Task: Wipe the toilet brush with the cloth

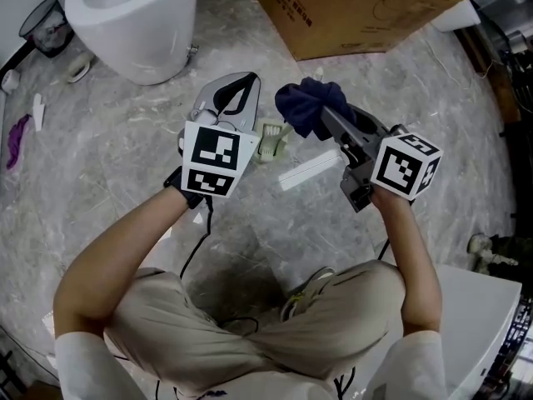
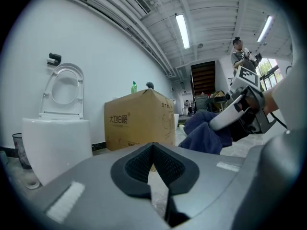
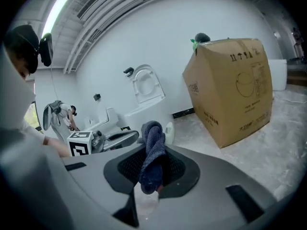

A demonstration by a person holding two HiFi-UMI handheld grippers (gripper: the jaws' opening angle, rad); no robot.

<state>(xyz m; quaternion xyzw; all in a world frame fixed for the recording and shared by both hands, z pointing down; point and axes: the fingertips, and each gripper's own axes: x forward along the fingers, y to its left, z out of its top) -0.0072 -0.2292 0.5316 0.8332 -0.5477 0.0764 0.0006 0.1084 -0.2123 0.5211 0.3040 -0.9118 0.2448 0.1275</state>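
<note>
Right tongs: pinching cloth.
Left tongs: pressed together, empty.
Toilet brush: lying on floor, 7 o'clock of cloth, unheld.
Risk: unheld brush probably skids under wiping; cloth could slip out.

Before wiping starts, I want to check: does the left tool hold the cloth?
No, the dark blue cloth is pinched between the jaws of the right tool.

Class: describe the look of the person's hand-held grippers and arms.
The left hand-held gripper and right hand-held gripper are grey with black textured pads. Each bears a white cube of black square markers. A black cable trails from the left one. Short pale sleeves.
</note>
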